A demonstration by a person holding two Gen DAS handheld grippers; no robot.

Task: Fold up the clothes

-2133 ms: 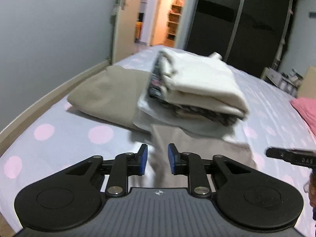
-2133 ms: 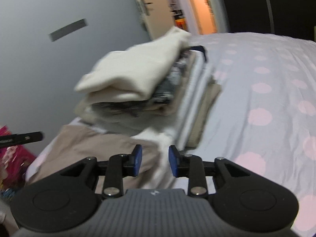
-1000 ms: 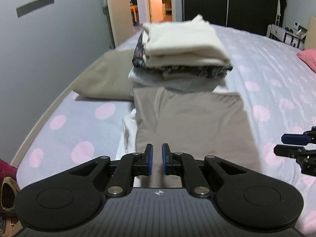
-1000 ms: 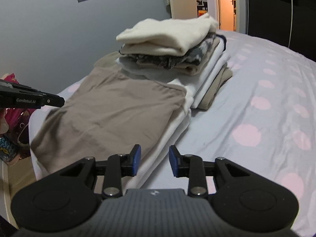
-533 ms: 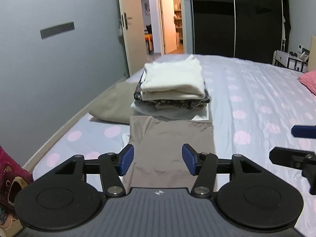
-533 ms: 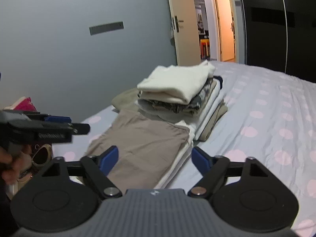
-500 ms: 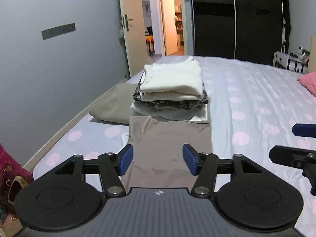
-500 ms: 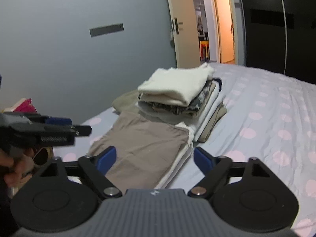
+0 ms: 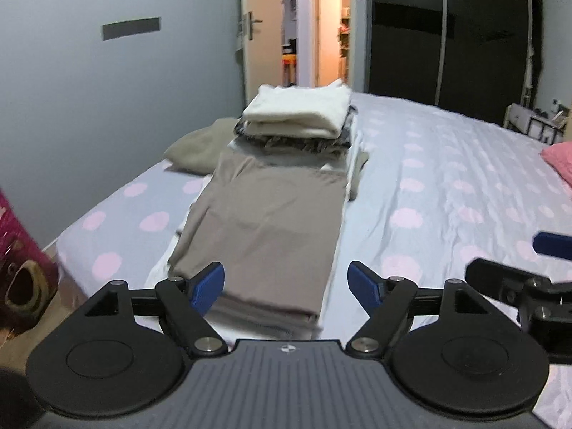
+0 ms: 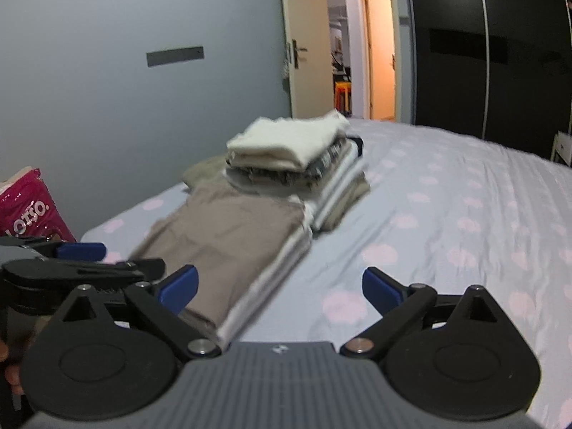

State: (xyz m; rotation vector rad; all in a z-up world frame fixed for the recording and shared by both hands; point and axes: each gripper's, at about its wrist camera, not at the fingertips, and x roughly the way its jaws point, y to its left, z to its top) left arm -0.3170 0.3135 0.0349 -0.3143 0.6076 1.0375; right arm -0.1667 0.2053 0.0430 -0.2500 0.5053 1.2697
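I have the left gripper (image 9: 286,284) and right gripper (image 10: 280,285) spread wide, jaws just opened, nothing between them. The folded taupe garment (image 9: 266,221) lies flat on the bed (image 9: 447,186), touching the clothes stack (image 9: 300,118) behind.

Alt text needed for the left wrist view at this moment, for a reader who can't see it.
A folded taupe garment lies flat on a polka-dot bed, beyond the empty, wide-open left gripper. Behind it sits a stack of folded clothes topped in cream. The right gripper shows at the right edge.
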